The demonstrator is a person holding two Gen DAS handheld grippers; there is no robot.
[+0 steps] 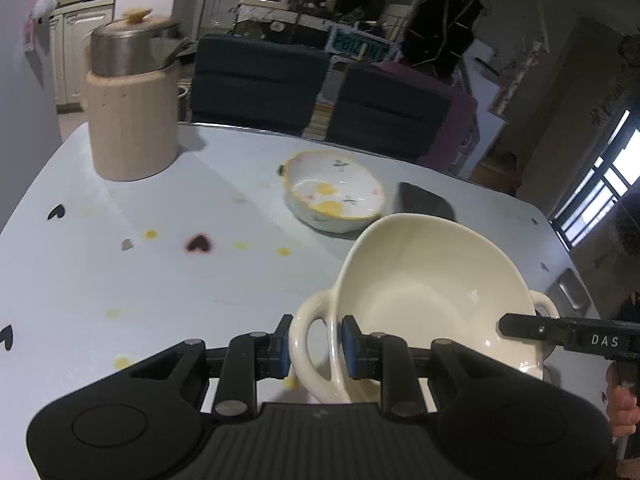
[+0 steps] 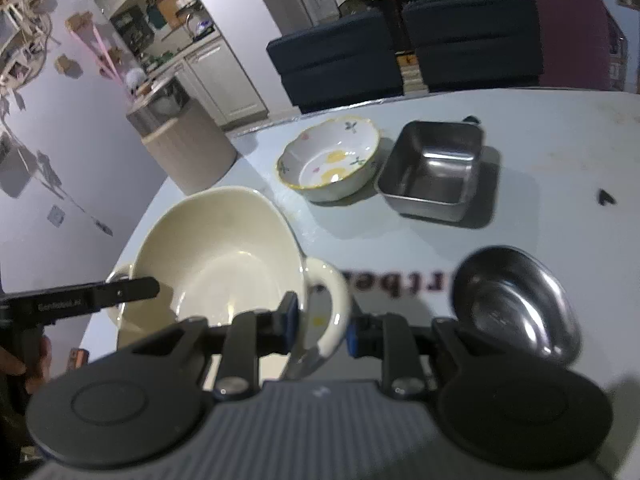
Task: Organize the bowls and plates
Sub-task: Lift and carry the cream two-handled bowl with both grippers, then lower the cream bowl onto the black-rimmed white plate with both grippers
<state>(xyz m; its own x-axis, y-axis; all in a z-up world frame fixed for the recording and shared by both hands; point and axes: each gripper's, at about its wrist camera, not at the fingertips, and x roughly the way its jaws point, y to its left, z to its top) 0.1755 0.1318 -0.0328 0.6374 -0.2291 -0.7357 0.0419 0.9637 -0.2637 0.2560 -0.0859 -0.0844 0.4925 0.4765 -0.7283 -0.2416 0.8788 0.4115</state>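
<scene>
Pale sticker-dotted table (image 1: 160,280), cluttered room.

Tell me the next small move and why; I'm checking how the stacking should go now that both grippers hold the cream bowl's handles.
Probably carry the cream bowl toward a bare patch of table and level it. The left gripper and right gripper each clamp a handle, the bowl looks tilted, and the floral bowl looks too small to receive it.

On the bench (image 2: 540,140), the two-handled bowl (image 2: 216,256) sits nearest left, the oval steel dish (image 2: 516,304) nearest right. Farther off, the flowered bowl (image 2: 330,158) lies left of the square steel tray (image 2: 432,170). The lidded canister (image 2: 188,152) stands far left.
</scene>
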